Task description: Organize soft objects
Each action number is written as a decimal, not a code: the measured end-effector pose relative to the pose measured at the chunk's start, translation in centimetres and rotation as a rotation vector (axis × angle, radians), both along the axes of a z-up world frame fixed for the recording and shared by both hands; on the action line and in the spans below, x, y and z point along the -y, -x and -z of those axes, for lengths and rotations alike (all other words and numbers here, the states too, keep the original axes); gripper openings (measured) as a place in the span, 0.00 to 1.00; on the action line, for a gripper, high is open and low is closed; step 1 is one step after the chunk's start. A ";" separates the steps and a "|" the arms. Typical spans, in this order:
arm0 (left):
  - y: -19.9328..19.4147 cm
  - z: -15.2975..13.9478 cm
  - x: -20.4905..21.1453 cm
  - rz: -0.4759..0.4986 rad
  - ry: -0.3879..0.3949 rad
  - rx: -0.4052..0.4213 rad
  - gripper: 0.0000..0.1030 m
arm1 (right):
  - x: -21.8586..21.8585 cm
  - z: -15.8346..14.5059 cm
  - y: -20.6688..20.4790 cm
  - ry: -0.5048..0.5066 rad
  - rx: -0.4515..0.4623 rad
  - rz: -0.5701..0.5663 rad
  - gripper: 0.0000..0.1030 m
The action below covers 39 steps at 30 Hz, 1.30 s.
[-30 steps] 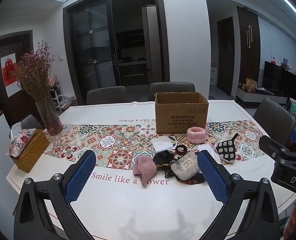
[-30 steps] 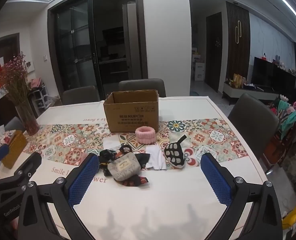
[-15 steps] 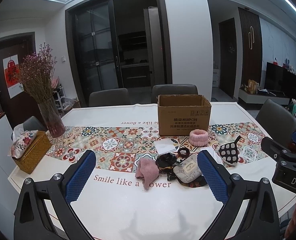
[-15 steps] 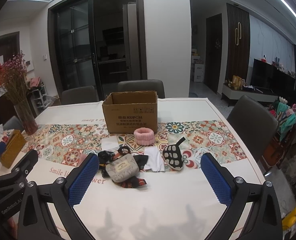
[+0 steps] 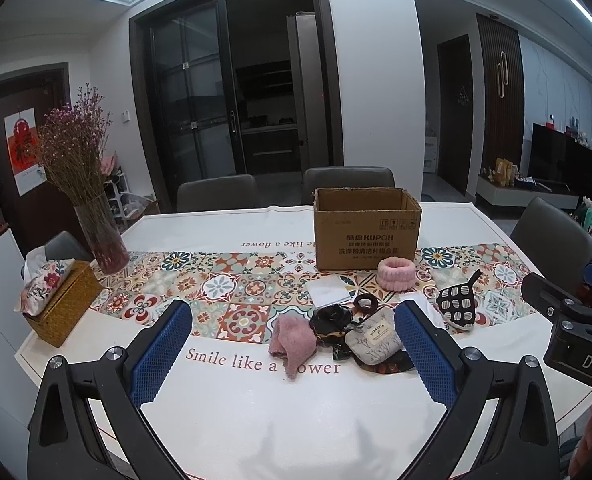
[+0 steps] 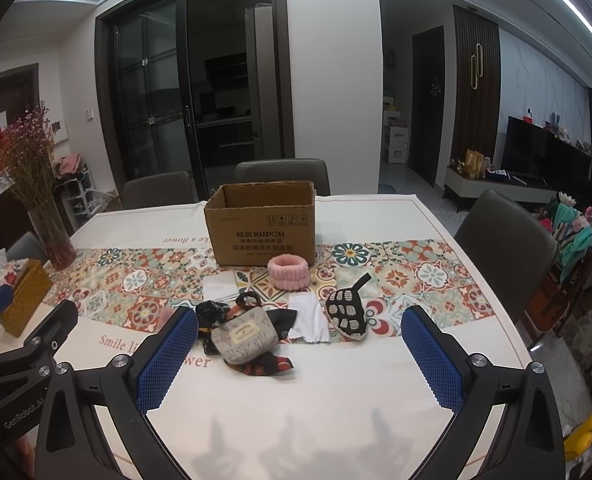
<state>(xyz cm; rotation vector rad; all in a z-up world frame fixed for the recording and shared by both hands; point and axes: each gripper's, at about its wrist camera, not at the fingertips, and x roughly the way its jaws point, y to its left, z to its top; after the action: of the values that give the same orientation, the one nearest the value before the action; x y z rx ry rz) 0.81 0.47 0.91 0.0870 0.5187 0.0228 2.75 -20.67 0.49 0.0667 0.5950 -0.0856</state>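
An open cardboard box (image 5: 366, 232) (image 6: 261, 228) stands on the table's patterned runner. In front of it lie a pink fluffy band (image 5: 396, 274) (image 6: 288, 272), two white cloths (image 6: 220, 290) (image 6: 308, 322), a black-and-white checked mitt (image 5: 456, 306) (image 6: 348, 312), a grey pouch (image 5: 372, 340) (image 6: 243, 338), black fabric with a scrunchie (image 5: 330, 322) (image 6: 211, 314) and a pink cloth (image 5: 291, 338). My left gripper (image 5: 291, 354) is open, held above the near table edge. My right gripper (image 6: 300, 354) is also open, short of the pile, holding nothing.
A glass vase of dried flowers (image 5: 101, 240) (image 6: 53, 240) and a wicker tissue box (image 5: 61, 300) (image 6: 25, 296) stand at the left. Dark chairs (image 5: 215, 196) (image 6: 504, 244) ring the table (image 5: 255, 412) (image 6: 336, 400). The other gripper's body shows at the frame edges (image 5: 568, 320) (image 6: 19, 356).
Both views have drifted slightly back and up, so the objects sit a little farther off. Both grippers stay open; nothing on the table has moved.
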 end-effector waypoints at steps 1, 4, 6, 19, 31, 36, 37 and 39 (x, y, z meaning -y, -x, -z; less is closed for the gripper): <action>0.0 0.0 0.0 0.000 0.000 0.001 1.00 | 0.0 0.0 0.0 0.000 0.000 -0.001 0.99; 0.0 0.0 0.0 0.000 0.000 0.001 1.00 | 0.0 0.0 0.0 0.000 0.000 -0.002 0.99; 0.0 0.0 0.0 -0.001 -0.001 0.002 1.00 | 0.0 0.0 0.0 0.001 0.001 -0.001 0.99; 0.0 0.3 0.1 -0.002 -0.003 0.002 1.00 | 0.0 0.0 -0.1 -0.001 -0.001 -0.002 0.99; -0.1 0.7 0.2 -0.007 -0.003 -0.005 1.00 | 0.3 0.3 -0.6 -0.003 -0.007 -0.011 0.99; -0.5 0.9 0.6 -0.014 -0.003 -0.018 1.00 | 0.6 0.6 -1.1 -0.004 -0.013 -0.028 0.99; -0.5 1.0 0.7 -0.016 -0.002 -0.021 1.00 | 0.7 0.7 -1.2 -0.004 -0.015 -0.033 0.99; -0.6 1.0 0.9 -0.019 -0.001 -0.028 1.00 | 0.9 0.8 -1.3 -0.004 -0.017 -0.040 0.99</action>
<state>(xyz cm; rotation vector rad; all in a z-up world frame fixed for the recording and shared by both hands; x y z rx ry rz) 1.42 -0.44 -0.09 0.0836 0.5473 0.0402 4.02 -21.57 -0.27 0.0576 0.6137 -0.0466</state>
